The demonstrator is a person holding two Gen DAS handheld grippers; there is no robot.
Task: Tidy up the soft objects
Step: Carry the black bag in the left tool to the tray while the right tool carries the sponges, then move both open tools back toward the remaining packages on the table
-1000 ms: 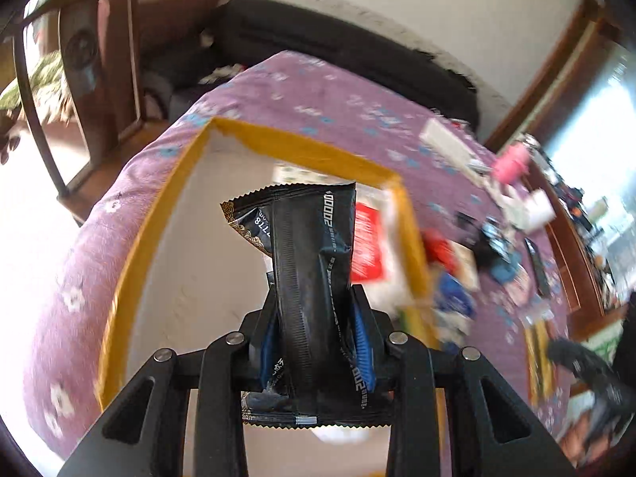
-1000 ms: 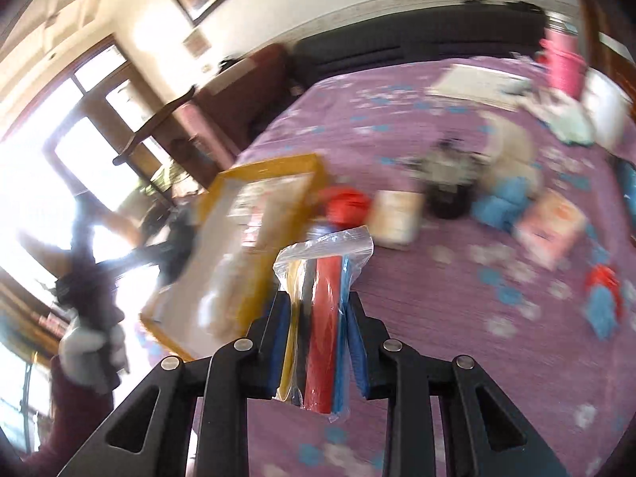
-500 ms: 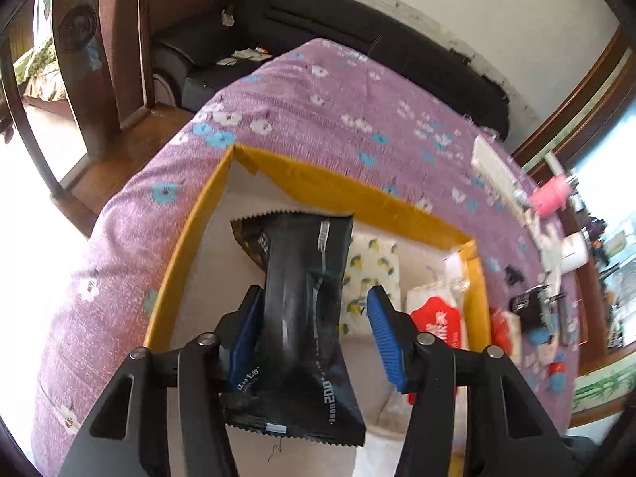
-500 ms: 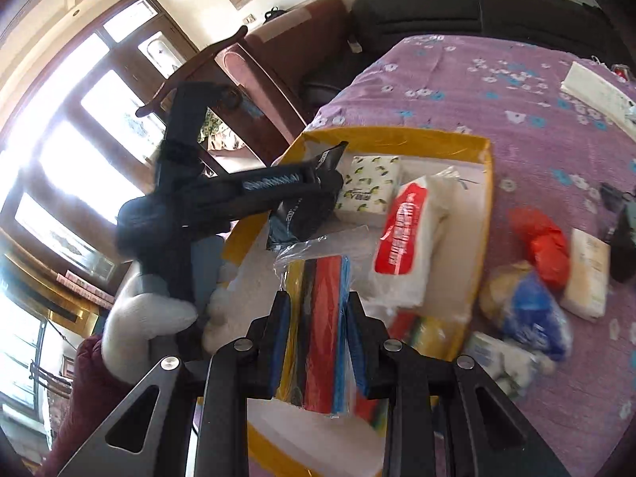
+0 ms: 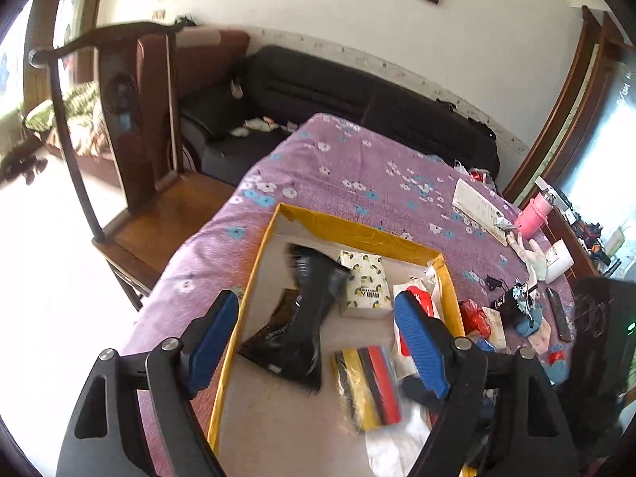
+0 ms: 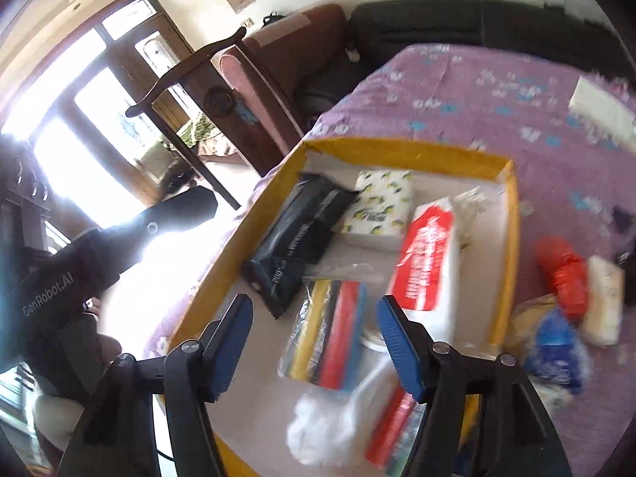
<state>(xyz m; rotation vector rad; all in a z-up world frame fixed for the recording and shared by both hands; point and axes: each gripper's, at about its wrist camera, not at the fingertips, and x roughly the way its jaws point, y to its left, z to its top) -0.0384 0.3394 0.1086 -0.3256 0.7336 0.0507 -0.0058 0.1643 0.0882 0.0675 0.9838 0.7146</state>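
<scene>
Inside yellow-rimmed box (image 5: pixel 254 274): black pouch (image 5: pixel 306 310).

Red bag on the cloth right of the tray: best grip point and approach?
Take the red bag across its narrow middle, from above. It lies long and crumpled on the cloth, with a white pack close on its right, so a side approach looks crowded.
</scene>
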